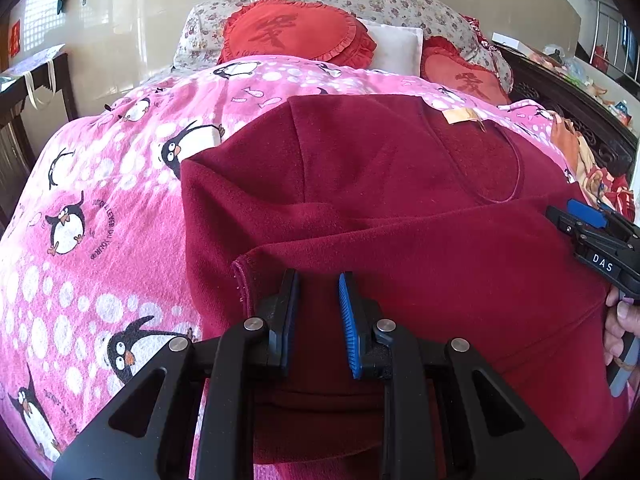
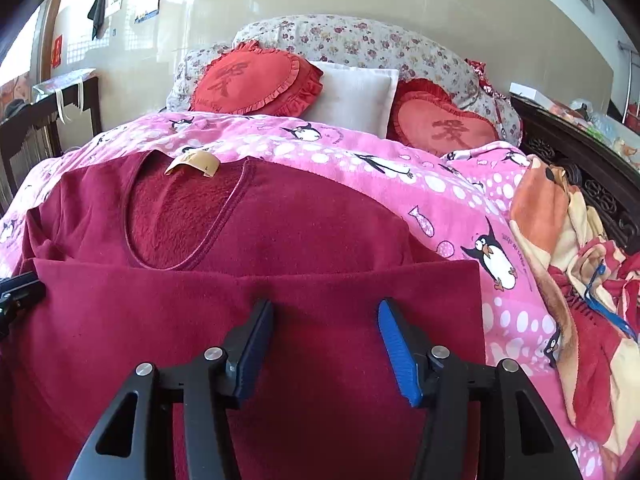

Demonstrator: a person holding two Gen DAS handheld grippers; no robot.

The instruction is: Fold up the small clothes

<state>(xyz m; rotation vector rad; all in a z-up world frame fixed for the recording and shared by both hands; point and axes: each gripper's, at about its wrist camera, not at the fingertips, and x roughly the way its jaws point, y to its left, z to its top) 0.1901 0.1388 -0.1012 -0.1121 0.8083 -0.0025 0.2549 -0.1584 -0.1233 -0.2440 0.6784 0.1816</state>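
Observation:
A dark red fleece top [image 1: 400, 200] lies on the pink penguin bedspread [image 1: 100, 200], neck opening and tan label [image 1: 460, 115] toward the pillows. Its lower part is folded up over the body, a sleeve cuff [image 1: 244, 276] lying across. My left gripper [image 1: 318, 280] hovers over the folded layer with a narrow gap between its jaws, empty. My right gripper [image 2: 326, 306] is open above the folded edge of the top [image 2: 280, 340], holding nothing. The right gripper also shows in the left wrist view [image 1: 576, 220], and the label shows in the right wrist view [image 2: 194, 163].
Red heart cushions [image 1: 296, 32], a white pillow [image 1: 396, 46] and floral pillows [image 2: 352, 40] sit at the bed head. A crumpled orange and red blanket [image 2: 580, 300] lies at the right, by the dark carved bed frame [image 2: 580, 168]. A dark table [image 1: 36, 88] stands left.

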